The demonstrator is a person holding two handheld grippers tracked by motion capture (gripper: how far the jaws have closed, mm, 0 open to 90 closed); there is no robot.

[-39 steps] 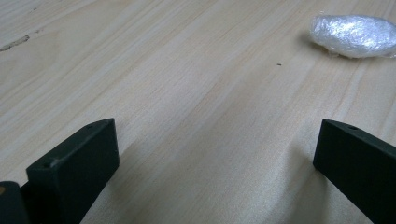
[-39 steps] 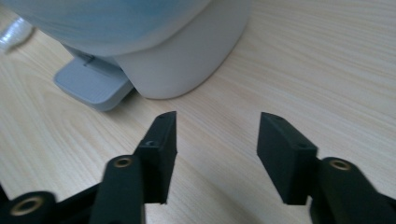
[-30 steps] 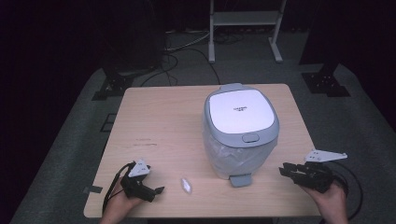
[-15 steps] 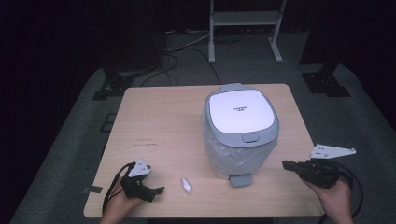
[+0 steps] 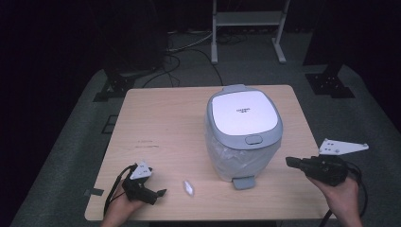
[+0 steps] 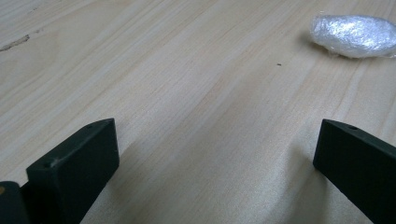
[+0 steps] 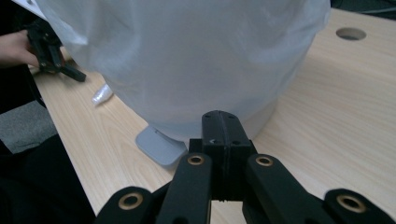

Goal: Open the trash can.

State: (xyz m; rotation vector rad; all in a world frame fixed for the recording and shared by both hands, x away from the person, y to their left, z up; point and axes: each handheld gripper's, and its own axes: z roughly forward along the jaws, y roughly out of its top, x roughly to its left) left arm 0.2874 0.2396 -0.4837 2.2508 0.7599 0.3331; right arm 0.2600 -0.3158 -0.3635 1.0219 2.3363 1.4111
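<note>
A grey pedal bin (image 5: 243, 132) with a plastic liner stands right of centre on the wooden table (image 5: 165, 127). A plastic wad (image 5: 188, 187) lies near the left gripper (image 5: 158, 193), jaws wide. The right gripper (image 5: 289, 161), jaws closed, points at the bin.

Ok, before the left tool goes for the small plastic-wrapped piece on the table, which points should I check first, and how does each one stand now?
1. Left tool open wide enough: ok, its jaws stand far apart in the left gripper view.
2. Wrapped piece free on the table: ok, nothing touches it.
3. Piece lined up between the jaws: not ok, it lies ahead and off toward the right jaw.
4. Pedal bin lid shut: ok, so the pedal needs pressing.
5. Right tool shut and empty: ok, jaws together, pointing at the bin.
6. Space inside the bin: cannot tell.
</note>
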